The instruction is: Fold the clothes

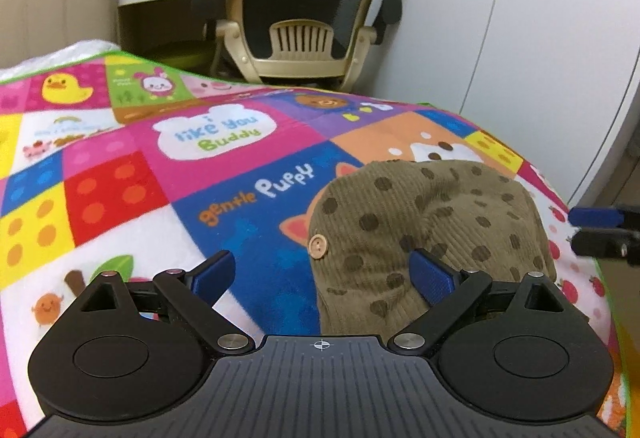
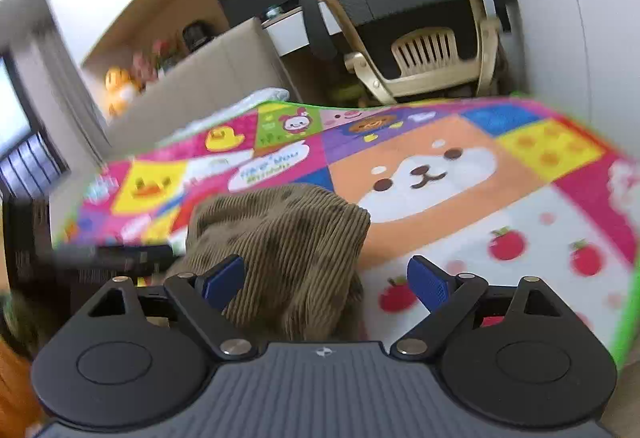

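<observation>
A: Where does the blanket end?

B: Its green edge runs along the far side, by the office chair. In the right view the green edge also runs down the right side. The white wall is just past the far right corner.

A: Is there room to move?

B: Yes. Lots of bare blanket lies to the left of the cloth, and some apples and a dog face lie to its right.

A: What does the cloth look like?

B: The corduroy garment is olive brown with dark dots and one tan button. It is bunched in a soft lump, not flat.

A: Where is it next to the fingers?

B: The left gripper is spread wide. The lump's left edge sits between its fingers, and its right finger is over the cloth. The right gripper is spread wide too. The lump reaches into the gap between its fingers, and its left finger is over the cloth. Neither pinches anything.
</observation>
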`<state>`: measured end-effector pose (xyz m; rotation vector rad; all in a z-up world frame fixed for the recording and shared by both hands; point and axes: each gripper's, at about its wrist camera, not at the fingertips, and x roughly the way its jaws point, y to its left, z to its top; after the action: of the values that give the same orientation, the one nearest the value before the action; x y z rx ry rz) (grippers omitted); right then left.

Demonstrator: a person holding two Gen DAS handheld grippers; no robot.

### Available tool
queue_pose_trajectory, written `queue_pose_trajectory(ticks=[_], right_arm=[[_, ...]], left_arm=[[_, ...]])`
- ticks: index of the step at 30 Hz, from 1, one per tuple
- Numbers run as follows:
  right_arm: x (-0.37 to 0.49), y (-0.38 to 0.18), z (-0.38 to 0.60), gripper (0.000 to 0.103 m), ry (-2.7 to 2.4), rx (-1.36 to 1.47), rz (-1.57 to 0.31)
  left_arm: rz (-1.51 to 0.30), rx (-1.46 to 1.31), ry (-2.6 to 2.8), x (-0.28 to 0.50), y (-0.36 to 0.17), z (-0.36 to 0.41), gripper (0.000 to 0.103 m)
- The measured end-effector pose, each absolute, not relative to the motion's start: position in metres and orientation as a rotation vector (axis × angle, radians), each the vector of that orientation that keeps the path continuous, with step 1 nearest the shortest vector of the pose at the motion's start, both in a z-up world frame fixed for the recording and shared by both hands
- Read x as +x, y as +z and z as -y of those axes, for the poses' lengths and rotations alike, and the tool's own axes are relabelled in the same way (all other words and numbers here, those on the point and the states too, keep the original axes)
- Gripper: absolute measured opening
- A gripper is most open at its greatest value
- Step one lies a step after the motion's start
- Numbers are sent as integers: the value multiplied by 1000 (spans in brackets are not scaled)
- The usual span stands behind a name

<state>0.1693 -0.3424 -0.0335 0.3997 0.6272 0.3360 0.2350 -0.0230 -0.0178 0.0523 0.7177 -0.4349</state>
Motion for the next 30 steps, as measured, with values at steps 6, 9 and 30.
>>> queue_pose_trajectory(ticks=[6, 9, 30], right_arm=[[227, -65, 337, 90, 503, 674, -729], [223, -68, 317, 90, 645, 697, -791], [112, -38, 250, 93, 325, -220, -655]], left_arm=[[-730, 21, -430, 233, -18, 13, 97], [-740, 10, -433, 234, -17, 9, 97], [-653, 32, -411, 221, 2, 12, 97]])
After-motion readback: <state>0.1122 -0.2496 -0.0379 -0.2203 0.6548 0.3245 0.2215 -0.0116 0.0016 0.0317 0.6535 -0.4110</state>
